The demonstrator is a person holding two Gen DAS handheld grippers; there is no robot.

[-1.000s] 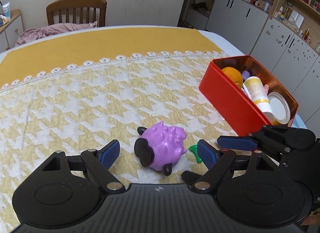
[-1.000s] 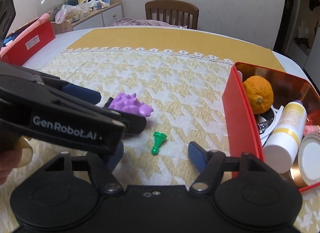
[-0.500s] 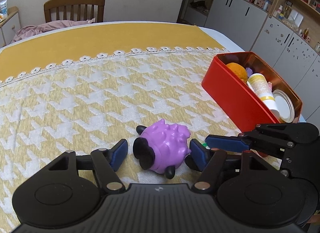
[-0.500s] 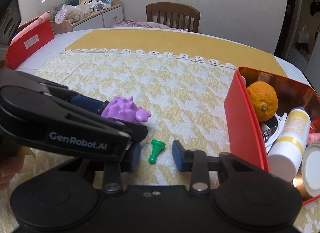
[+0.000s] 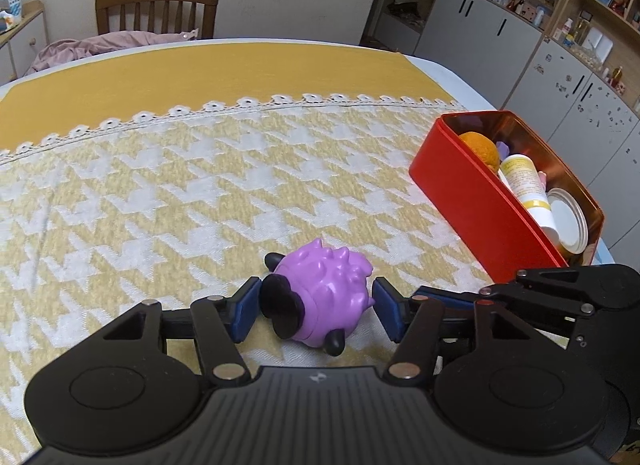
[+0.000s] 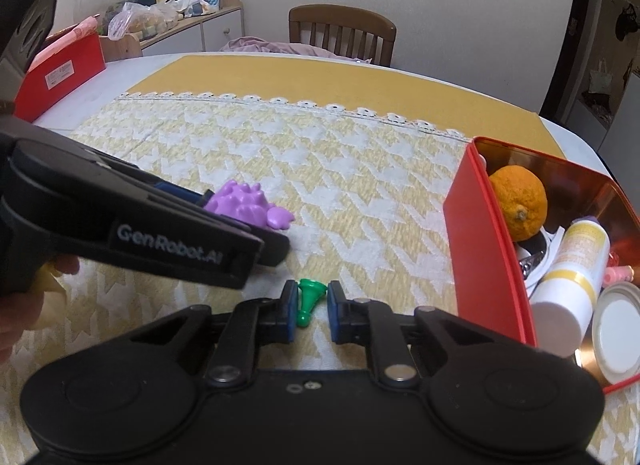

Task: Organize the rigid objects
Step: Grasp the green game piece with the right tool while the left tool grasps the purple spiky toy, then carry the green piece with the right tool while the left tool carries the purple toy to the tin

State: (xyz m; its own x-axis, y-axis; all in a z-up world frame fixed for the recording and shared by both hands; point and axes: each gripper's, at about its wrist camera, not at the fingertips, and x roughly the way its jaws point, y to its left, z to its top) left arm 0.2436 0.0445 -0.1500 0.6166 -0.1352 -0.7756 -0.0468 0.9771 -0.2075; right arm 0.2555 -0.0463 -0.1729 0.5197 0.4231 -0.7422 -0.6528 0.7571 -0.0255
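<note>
- The right gripper (image 6: 312, 307) sits low on the tablecloth (image 6: 360, 193), its blue pads narrowed around a small green game piece (image 6: 307, 299); the left pad looks to be touching it, but a sliver of cloth shows by the right pad, so the grasp is not yet firm.
- The left gripper (image 5: 316, 307) straddles a purple spiky toy (image 5: 320, 297) lying on the cloth, pads just beside its flanks (contact on either side cannot be confirmed), jaws partly closed rather than clamped.
- The two tools crowd each other: the left one's body crosses close in front of the right camera, so a careless lift could knock them together.
- The green piece is thin and tapered; an off-centre squeeze could flick it out sideways.
- The toy is rounded and knobbly, so the pads may slip off a spike and roll it.
- Farther right stands the red box (image 5: 472, 201), already holding an orange (image 6: 518, 201), a white bottle (image 6: 572, 269) and a round lid (image 6: 618, 337); little room remains, and a dropped item could bounce off its rim.
</note>
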